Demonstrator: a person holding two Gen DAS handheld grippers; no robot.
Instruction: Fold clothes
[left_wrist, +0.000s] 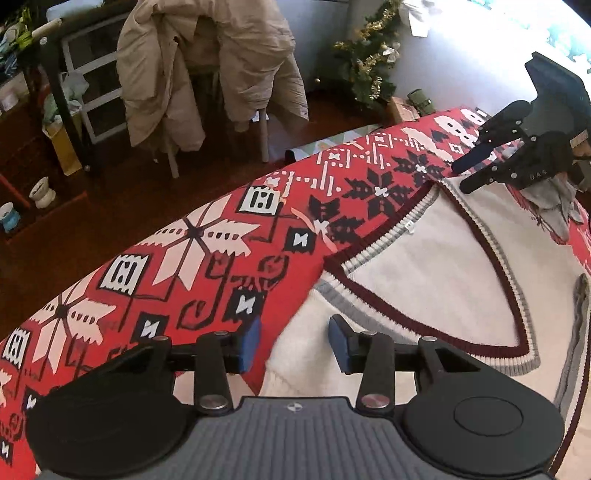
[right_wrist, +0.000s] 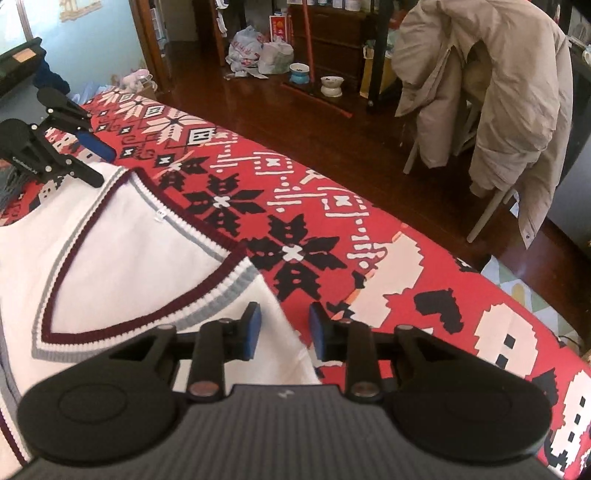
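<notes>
On red patterned cloth (right_wrist: 295, 206): white V-neck vest (right_wrist: 110, 236) flat, neckline up. Left gripper (left_wrist: 293, 345), right gripper (right_wrist: 284, 332) both agape over shoulders, empty. Knit looks soft, light, floppy; pinch ribbed shoulder edges.

Red patterned blanket (right_wrist: 369, 236) with snowflake motifs, centre; beige padded coat (right_wrist: 491, 96) draped over chair, 2 o'clock; two pet bowls (right_wrist: 330, 85) on dark wood floor (right_wrist: 280, 125), 12 o'clock; tinselled Christmas greenery (left_wrist: 369, 62), left view, 1 o'clock

Red patterned cloth (left_wrist: 207, 266) over the surface, white V-neck vest (left_wrist: 436, 266) lying flat
</notes>
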